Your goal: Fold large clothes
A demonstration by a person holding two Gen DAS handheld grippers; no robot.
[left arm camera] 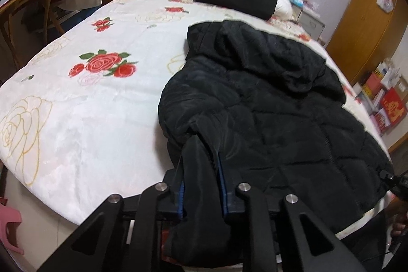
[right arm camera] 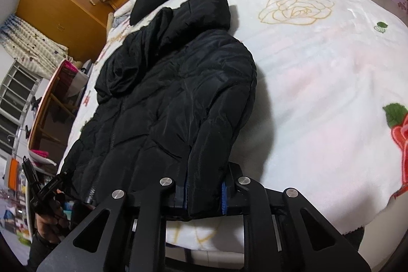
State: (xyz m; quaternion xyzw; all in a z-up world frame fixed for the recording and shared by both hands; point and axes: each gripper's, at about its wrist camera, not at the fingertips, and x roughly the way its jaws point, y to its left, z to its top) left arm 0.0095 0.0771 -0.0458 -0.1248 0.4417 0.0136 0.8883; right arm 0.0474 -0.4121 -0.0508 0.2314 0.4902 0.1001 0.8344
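Jaws pinch the black coat [left arm camera: 267, 103]; only the right view shows its zipper [right arm camera: 89, 195]

Each gripper [left arm camera: 201, 195] [right arm camera: 204, 193] is built of matte black angular linkage arms, pinned with round silver bolts. Triangular cut-outs are seen in the outer arms. Blue strips are set along the inner faces of the fingers [left arm camera: 181, 200]. The hand [right arm camera: 48, 218] is seen around a black handle.

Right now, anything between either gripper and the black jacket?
No. Left gripper and right gripper are each shut on the black jacket at its near hem, on the floral bedspread.
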